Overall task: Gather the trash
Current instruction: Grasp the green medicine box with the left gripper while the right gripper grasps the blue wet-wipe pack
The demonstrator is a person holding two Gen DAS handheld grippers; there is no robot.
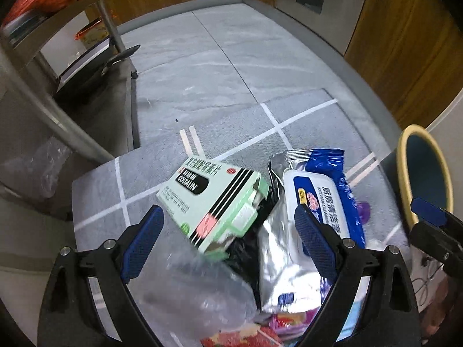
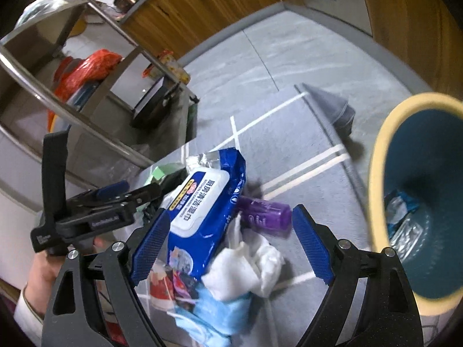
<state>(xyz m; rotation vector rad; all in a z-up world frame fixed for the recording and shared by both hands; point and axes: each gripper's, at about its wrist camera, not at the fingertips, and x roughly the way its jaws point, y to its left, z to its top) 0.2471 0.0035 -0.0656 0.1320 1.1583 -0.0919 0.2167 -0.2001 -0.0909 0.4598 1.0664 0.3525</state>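
A heap of trash lies on the grey mat (image 1: 260,133). My left gripper (image 1: 228,212) hangs open over it; a green medicine box (image 1: 214,205), a clear plastic bag (image 1: 196,289) and a silver foil pouch (image 1: 283,263) sit below its fingers. The blue wet-wipe pack (image 2: 202,211) lies under my open right gripper (image 2: 231,214), beside a purple bottle (image 2: 266,212), white crumpled tissue (image 2: 246,269) and a light blue mask (image 2: 214,315). The teal bin with a yellow rim (image 2: 376,190) stands to the right. The pads press on nothing.
A metal shelf rack (image 2: 86,121) holding red bags (image 2: 86,72) and a black tray (image 1: 84,72) stands at the left. Wooden cabinets (image 1: 405,37) line the back. One mat corner (image 2: 332,107) is folded up. Wrappers (image 2: 402,217) lie inside the bin. A hand (image 2: 43,266) holds the left gripper.
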